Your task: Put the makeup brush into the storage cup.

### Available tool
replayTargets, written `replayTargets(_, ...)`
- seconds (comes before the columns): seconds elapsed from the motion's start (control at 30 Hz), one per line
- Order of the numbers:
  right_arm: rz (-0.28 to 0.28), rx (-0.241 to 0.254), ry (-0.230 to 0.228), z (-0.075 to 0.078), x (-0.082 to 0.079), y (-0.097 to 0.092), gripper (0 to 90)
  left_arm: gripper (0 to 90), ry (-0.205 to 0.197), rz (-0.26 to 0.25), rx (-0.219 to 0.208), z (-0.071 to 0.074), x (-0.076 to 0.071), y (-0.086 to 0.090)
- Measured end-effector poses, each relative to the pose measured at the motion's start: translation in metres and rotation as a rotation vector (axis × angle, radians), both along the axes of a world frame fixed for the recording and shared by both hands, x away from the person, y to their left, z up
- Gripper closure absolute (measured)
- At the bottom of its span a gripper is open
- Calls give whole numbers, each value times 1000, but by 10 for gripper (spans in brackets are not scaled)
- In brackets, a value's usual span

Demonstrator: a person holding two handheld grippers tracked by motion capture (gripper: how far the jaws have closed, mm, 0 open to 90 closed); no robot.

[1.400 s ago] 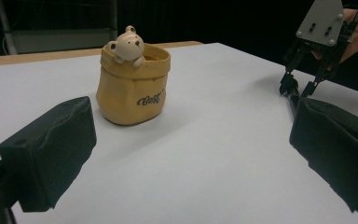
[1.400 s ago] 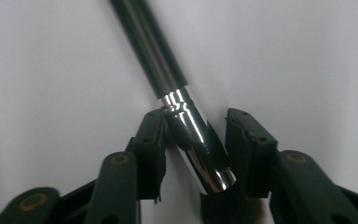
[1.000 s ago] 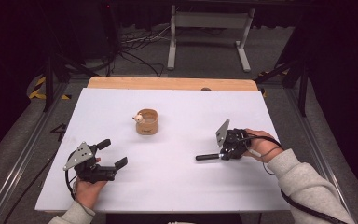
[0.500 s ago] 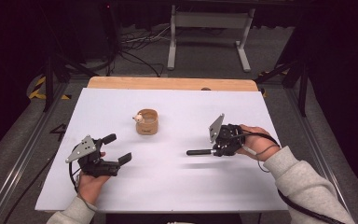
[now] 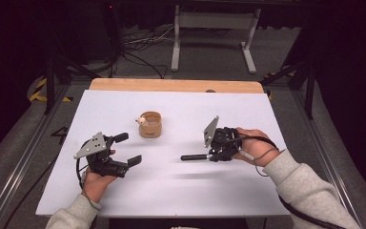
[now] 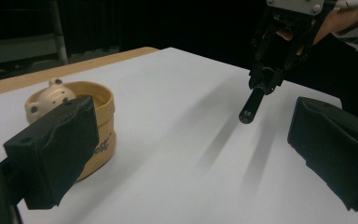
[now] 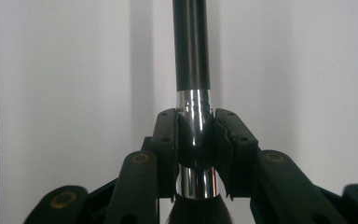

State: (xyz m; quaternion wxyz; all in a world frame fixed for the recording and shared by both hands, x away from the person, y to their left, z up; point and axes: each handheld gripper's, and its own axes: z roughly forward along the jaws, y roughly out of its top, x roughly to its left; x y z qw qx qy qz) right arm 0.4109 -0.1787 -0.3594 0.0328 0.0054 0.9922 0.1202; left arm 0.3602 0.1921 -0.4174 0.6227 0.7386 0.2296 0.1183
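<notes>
Resting near the table's (image 5: 181,191) left front area, the left gripper (image 5: 124,149) is held in the person's left hand (image 5: 95,180). Its jaws stand wide apart with nothing between them. A grey plate (image 5: 90,144) sits on top of it. In the left gripper view, the two black pads (image 6: 56,149) frame the white surface, one at each side.

Behind and to the right of the left gripper, a small round wooden bowl (image 5: 150,125) stands upright near the table centre. A small cream figure (image 5: 143,121) with dark spots sits at its left rim. In the left gripper view the bowl (image 6: 98,126) lies just behind the left pad, apart from it.

Right of centre, the right gripper (image 5: 218,149) is held in the right hand (image 5: 253,147). It is clamped on a rod (image 5: 194,157) that points left above the table, casting a shadow on it. In the right gripper view, both pads (image 7: 165,140) press against the chrome section of the rod (image 7: 192,56), whose black shaft extends forward. In the left gripper view the rod's round black end (image 6: 251,106) points toward the camera.
</notes>
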Motion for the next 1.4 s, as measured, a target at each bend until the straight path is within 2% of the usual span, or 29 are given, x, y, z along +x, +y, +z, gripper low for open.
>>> replayTargets(0.13, 3, 4, 6, 2, -2, 5, 705, 28, -5, -33, 6, 1, 1, -6)
replayTargets(0.27, -4, 1, 22, 2, -9, 11, 705, 36, -25, -99, 14, 3, 2, -17)
replayTargets(0.3, -5, 1, 24, 2, -10, 13, 705, 38, -25, -99, 14, 3, 2, -17)
replayTargets(0.4, 0, 2, 24, 1, -12, 16, 706, 39, -34, -160, 25, 6, 3, -28)
replayTargets(0.43, 0, 2, 24, 1, -12, 16, 706, 38, -34, -160, 25, 6, 3, -28)
replayTargets(0.57, -8, -1, 33, 1, -15, 19, 705, 33, -48, -202, 54, 7, 4, -39)
replayTargets(0.87, -13, 5, 47, 0, -20, 23, 706, 32, -48, -281, 113, 6, 7, -58)
replayTargets(1.03, -9, -2, 52, 0, -24, 28, 706, 45, -45, -305, 136, 5, 6, -63)
replayTargets(1.1, -5, 7, 50, 0, -24, 29, 706, 60, -34, -318, 163, 5, 6, -66)
replayTargets(1.4, -4, -7, 61, 3, -27, 36, 706, 101, -7, -349, 212, 2, 6, -72)
